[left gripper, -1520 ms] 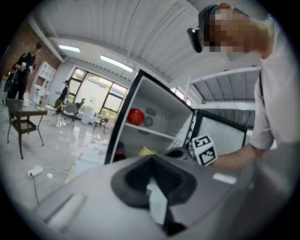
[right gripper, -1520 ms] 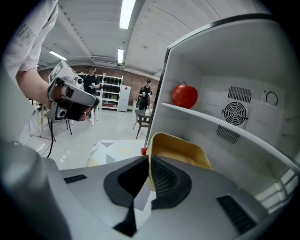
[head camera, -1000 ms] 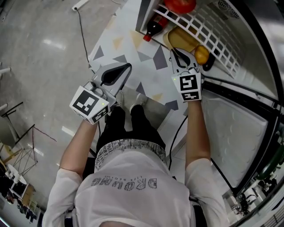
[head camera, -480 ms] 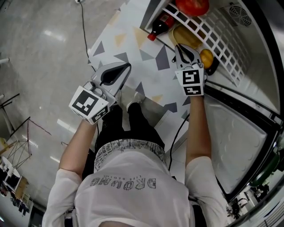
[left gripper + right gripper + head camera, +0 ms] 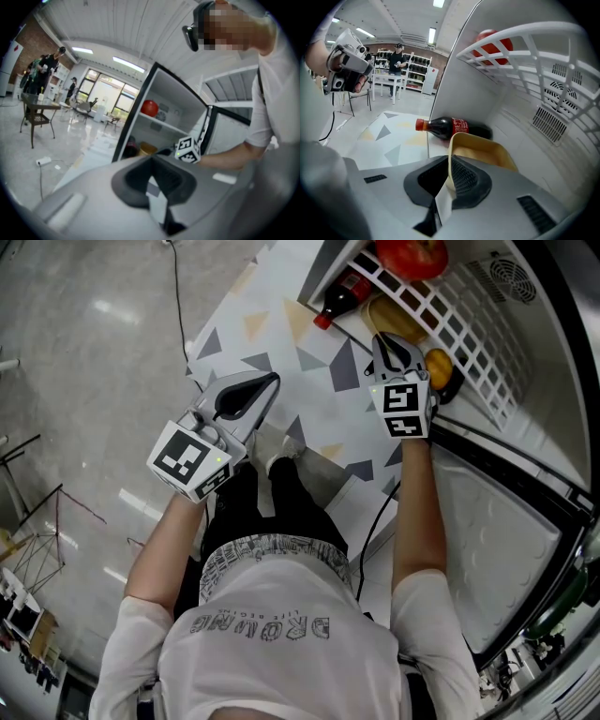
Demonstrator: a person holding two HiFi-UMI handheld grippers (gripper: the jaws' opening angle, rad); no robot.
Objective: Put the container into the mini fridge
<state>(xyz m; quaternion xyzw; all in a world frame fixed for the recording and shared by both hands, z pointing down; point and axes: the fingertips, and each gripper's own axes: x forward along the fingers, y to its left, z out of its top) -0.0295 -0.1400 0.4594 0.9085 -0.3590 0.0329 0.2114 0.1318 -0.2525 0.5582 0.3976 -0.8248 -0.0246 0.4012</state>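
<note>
The yellow container (image 5: 483, 151) is low inside the open mini fridge, under the white wire shelf (image 5: 534, 51). My right gripper (image 5: 445, 185) is shut on its near rim. In the head view the right gripper (image 5: 390, 351) reaches into the fridge mouth, with the container (image 5: 396, 319) just ahead of it. My left gripper (image 5: 255, 386) hangs over the patterned floor mat, left of the fridge, shut with nothing in it. The left gripper view shows its jaws (image 5: 157, 204) closed together and the fridge beyond.
A cola bottle (image 5: 450, 127) lies on its side at the fridge's left wall beside the container. A red fruit (image 5: 412, 256) sits on the wire shelf, and an orange one (image 5: 439, 365) lies right of the gripper. The fridge door (image 5: 511, 531) stands open at right.
The right gripper has edged slightly further into the fridge with the container. The left gripper has stayed in place.
</note>
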